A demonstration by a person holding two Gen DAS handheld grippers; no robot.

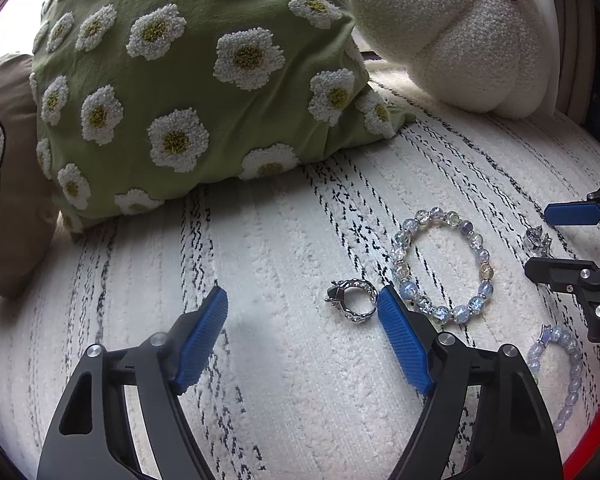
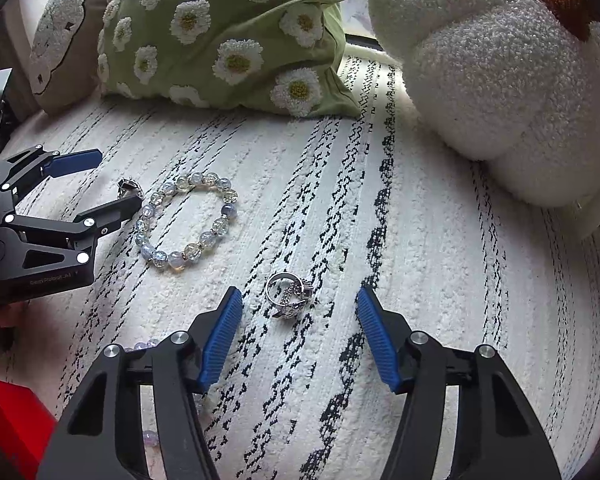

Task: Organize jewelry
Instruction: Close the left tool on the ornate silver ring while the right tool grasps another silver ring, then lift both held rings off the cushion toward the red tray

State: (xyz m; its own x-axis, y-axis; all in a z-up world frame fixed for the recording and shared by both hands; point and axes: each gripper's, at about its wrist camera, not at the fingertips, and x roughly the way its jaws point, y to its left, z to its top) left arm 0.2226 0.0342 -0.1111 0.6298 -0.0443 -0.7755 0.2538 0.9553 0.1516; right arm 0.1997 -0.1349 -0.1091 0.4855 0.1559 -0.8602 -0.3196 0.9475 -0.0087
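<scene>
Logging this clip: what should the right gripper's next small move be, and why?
Probably ease the right gripper forward and down around the silver ring, then close. Its jaws stand open with nothing held; the ring lies loose on the white rug just ahead of the fingertips, nearer the left pad.

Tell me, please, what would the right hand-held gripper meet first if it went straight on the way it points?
Probably the silver ring, lying just ahead between the open fingers of the right hand-held gripper; behind it only the striped white rug, though depth is unclear.
</scene>
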